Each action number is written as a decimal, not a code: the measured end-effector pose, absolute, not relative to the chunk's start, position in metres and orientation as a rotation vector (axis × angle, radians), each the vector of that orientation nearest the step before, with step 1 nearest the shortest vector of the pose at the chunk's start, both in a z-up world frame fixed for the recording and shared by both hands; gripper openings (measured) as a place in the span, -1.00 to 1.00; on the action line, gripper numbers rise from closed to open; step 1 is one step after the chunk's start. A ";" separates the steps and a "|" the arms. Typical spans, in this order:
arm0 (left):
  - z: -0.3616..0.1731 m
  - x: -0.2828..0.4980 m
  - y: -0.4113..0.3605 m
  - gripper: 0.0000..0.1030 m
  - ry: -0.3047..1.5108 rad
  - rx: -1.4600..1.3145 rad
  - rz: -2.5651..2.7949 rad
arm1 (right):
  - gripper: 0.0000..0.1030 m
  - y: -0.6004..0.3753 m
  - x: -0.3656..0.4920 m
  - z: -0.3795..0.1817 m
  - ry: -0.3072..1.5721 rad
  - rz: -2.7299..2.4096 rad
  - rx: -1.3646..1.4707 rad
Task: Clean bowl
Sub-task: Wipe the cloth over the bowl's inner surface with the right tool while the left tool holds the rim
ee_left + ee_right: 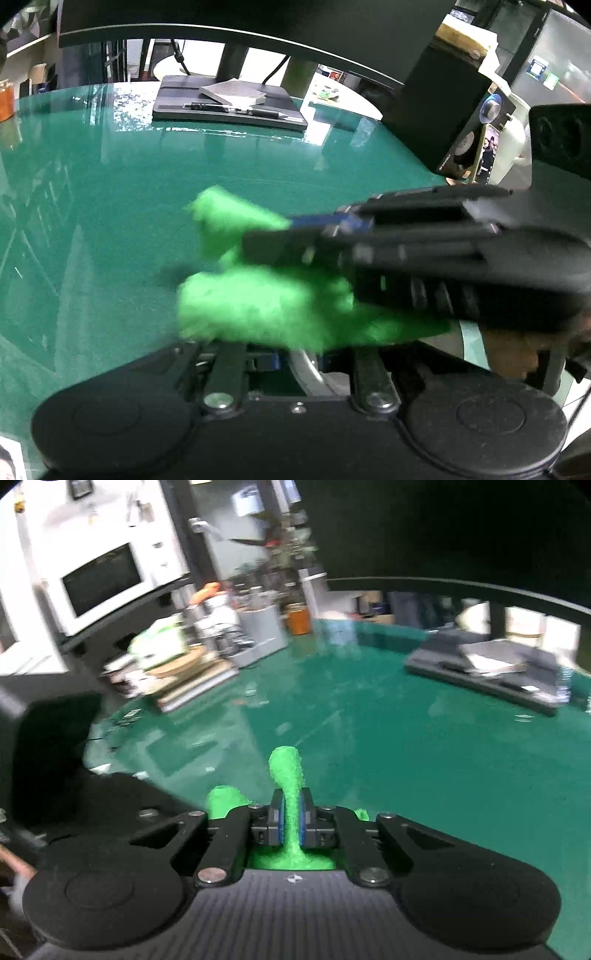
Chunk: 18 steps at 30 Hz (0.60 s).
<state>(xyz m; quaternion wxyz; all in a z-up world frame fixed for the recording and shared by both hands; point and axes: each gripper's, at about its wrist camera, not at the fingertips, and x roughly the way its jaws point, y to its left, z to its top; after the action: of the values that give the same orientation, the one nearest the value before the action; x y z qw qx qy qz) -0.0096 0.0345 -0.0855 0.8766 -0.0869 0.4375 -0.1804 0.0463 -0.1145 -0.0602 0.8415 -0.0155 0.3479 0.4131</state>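
A fluffy green cloth (pixel 258 302) fills the middle of the left wrist view, blurred. My right gripper (pixel 295 227) reaches in from the right, shut on a fold of it. In the right wrist view that gripper (pixel 291 821) has its blue pads pressed on a strip of the cloth (pixel 286 771), which sticks up past the fingertips. My left gripper (pixel 300 363) sits at the bottom, mostly hidden under the cloth. A curved metal bowl rim (pixel 308 369) shows between its blue pads, which stand close together on it. The rest of the bowl is hidden.
The green table top (pixel 110 184) stretches ahead. A monitor base with a notebook and pens (pixel 229 101) stands at the back, and a black speaker (pixel 454 122) at the right. A microwave (pixel 99 579), stacked boards and dishes (pixel 177 664) and an orange jar (pixel 297 622) stand far left.
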 end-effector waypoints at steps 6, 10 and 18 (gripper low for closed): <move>-0.084 -0.012 0.029 -0.64 0.907 -0.157 -0.361 | -0.81 -0.111 0.039 -0.059 0.767 0.913 0.024; -0.083 -0.014 0.025 -0.62 0.902 -0.130 -0.345 | -0.88 -0.108 0.034 -0.060 0.754 0.907 0.014; -0.081 -0.016 0.020 -0.60 0.897 -0.104 -0.325 | -0.82 -0.124 0.044 -0.061 0.753 0.726 0.028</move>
<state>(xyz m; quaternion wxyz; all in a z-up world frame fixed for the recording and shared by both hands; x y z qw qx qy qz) -0.0163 0.0204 -0.0814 0.8871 -0.0501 0.4313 -0.1566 0.0439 -0.1236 -0.0606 0.8661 0.0132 0.3597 0.3468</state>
